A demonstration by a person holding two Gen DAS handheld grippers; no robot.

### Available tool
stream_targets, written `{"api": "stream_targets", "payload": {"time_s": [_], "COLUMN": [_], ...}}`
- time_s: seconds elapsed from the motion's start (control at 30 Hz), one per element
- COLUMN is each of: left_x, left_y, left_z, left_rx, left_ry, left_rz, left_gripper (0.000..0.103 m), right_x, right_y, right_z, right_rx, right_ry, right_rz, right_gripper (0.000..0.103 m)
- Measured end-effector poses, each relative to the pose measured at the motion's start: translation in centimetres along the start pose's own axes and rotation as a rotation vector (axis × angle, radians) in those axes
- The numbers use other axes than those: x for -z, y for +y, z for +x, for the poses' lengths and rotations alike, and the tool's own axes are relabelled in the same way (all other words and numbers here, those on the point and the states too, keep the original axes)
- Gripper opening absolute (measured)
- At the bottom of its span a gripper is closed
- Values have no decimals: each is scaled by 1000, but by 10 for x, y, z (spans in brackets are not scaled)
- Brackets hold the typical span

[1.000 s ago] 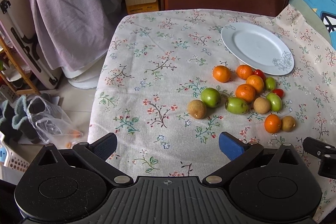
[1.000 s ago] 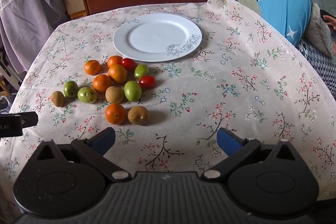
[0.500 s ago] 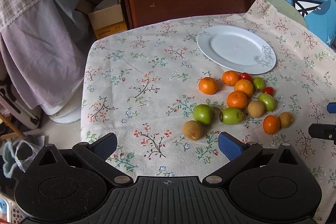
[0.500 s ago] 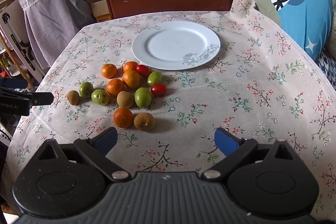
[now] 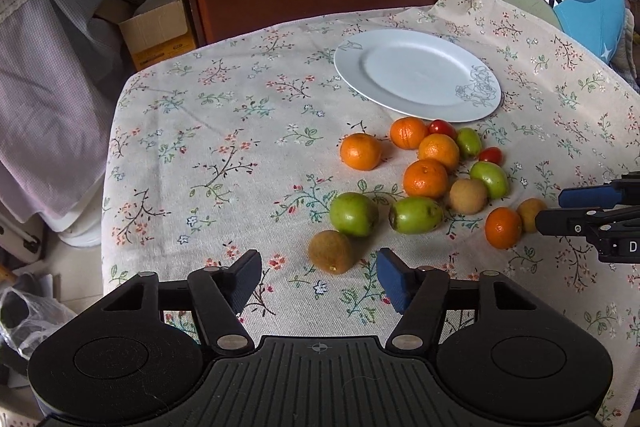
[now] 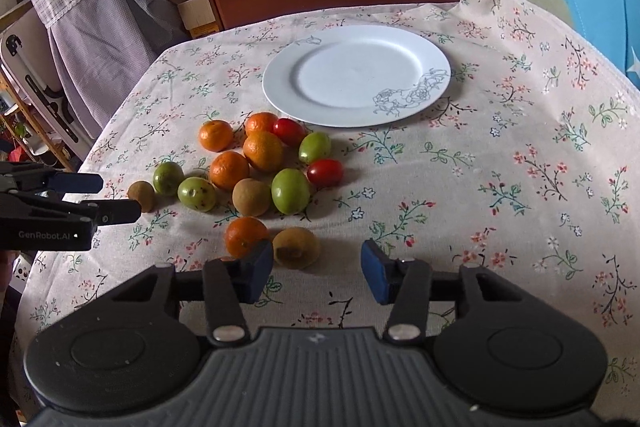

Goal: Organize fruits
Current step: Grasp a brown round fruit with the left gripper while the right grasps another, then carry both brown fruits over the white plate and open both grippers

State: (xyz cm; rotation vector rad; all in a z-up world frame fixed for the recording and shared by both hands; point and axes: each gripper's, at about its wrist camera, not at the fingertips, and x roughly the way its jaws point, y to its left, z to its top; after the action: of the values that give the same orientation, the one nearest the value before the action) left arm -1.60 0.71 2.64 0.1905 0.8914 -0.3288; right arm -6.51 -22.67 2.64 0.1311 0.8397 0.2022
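Fruits (image 6: 256, 175) lie clustered on the floral tablecloth (image 6: 500, 167) before an empty white plate (image 6: 356, 75); left gripper (image 5: 319, 279) and right gripper (image 6: 317, 269) both closing, nothing between their fingers.

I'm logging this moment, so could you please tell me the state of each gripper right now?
Left gripper: jaws closing, nothing held; brown fruit just ahead.
Right gripper: jaws closing, nothing held; another brown fruit near its tips.
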Motion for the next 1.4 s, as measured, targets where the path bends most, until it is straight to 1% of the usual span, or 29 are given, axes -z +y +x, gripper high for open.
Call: {"api": "stream_targets", "payload": {"time_s": [0.03,0.13,0.2,0.23,0.3,0.33,0.37,0.43,0.47,0.6,0.73,0.8,0.9,0.93,1.03,1.17,1.27,1.33,1.4], "left_x": [0,-1,-1,-2,-2,-2,-1,-1,-1,-1,-3,-3,-3,-3,-3,-5,-9,-14,-19], "left_y": [-1,-4,-5,-6,-6,-5,-5,-6,-6,-6,-3,-5,-6,-6,-5,-5,-5,-6,-10], "left_z": [2,8,10,11,14,15,16,18,19,21,23,24,23,23,21,12,3,-3,-4], "left_rx": [-2,17,32,36,39,39,39,39,38,31,16,11,18,22,27,21,10,14,22], "left_ry": [4,19,23,27,34,37,41,44,45,41,36,32,24,22,17,-11,-40,-72,-86], "left_rz": [6,8,9,8,1,-1,-2,0,1,-2,-30,-16,-12,-12,-23,-27,-34,-34,-30], "left_gripper": [52,48,43,40,37,33,30,28,27,27,29,29,27,25,25,25,25,25,25], "right_x": [0,0,0,0,0,1,1,0,0,-1,-2,-1,-2,-2,-1,-2,-6,-10,-14], "right_y": [0,2,3,3,3,3,3,4,5,4,4,3,2,2,3,5,3,-1,-3], "right_z": [1,2,4,5,6,7,7,9,9,11,11,11,12,12,11,9,4,0,-1], "right_rx": [-7,-20,-22,-30,-44,-47,-50,-67,-66,-68,-69,-71,-74,-74,-73,-68,-62,-59,-60], "right_ry": [-2,-3,-4,-1,6,5,3,0,-2,-11,-5,-6,-4,-3,-1,-2,-30,-48,-59], "right_rz": [0,-5,-9,-6,3,5,5,5,4,15,18,27,41,42,37,27,43,66,86], "right_gripper": [44,41,40,39,36,36,34,28,27,27,27,27,27,27,27,27,27,27,27]}}
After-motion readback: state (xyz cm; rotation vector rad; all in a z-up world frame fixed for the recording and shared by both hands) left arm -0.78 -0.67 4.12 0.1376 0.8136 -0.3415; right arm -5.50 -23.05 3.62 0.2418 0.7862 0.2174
